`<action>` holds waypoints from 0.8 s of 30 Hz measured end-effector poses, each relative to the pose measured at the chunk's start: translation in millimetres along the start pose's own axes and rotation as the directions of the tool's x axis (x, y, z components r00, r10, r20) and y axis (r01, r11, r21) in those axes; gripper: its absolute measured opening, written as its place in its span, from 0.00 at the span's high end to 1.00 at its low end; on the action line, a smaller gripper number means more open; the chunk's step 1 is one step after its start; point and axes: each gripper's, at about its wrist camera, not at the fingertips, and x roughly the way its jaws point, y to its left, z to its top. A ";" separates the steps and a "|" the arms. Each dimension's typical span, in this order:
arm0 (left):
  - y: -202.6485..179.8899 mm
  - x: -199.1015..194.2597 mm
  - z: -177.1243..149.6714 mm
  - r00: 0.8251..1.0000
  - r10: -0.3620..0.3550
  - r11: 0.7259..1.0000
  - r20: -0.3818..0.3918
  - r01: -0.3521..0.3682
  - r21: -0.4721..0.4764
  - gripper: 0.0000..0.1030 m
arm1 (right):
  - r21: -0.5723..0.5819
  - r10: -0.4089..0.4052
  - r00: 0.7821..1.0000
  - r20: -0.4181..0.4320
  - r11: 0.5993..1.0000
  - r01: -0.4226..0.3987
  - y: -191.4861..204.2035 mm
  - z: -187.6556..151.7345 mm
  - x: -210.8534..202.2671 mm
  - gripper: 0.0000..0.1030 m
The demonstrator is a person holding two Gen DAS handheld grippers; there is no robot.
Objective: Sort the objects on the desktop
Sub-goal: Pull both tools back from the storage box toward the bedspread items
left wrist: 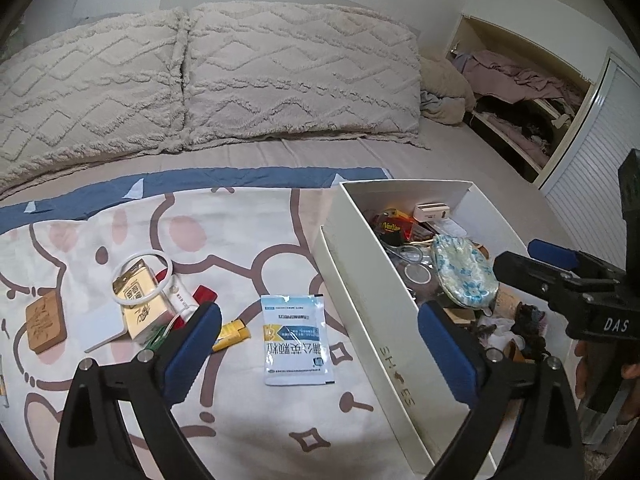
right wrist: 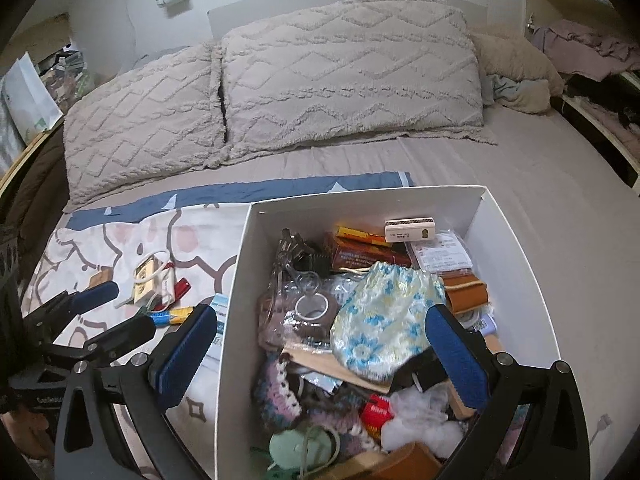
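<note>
Your left gripper (left wrist: 320,344) and right gripper (right wrist: 320,352): fingers apart, empty. Bed (left wrist: 460,160): two pillows (left wrist: 200,76), patterned sheet (left wrist: 240,232), white box (right wrist: 520,264), open closet (left wrist: 520,92) beside.

you're in a home bedroom: straight ahead of your grippers lies a bed (left wrist: 460,168) with two tufted pillows (left wrist: 296,68) against a headboard (right wrist: 280,4). off to the right of them, an open closet (left wrist: 520,92) holds heaped clothes (left wrist: 516,76). a cartoon-print blanket (left wrist: 248,232) spreads just beneath them, over the sheet.
</note>
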 end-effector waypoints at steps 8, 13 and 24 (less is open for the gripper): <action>-4.0 -25.5 -9.0 0.999 0.017 1.000 0.042 -0.017 0.006 0.00 | -0.001 0.012 0.998 0.056 1.000 -0.012 8.2 -16.1 -30.0 0.00; -4.1 -40.9 -17.1 0.997 0.025 1.000 0.067 -0.025 0.004 0.00 | -0.008 0.007 0.997 0.081 1.000 -0.007 13.9 -28.2 -43.8 0.00; -3.0 -67.3 -46.2 0.993 0.028 1.000 0.111 -0.029 0.011 0.00 | -0.043 -0.021 0.990 0.142 0.999 0.027 28.4 -61.7 -68.8 0.00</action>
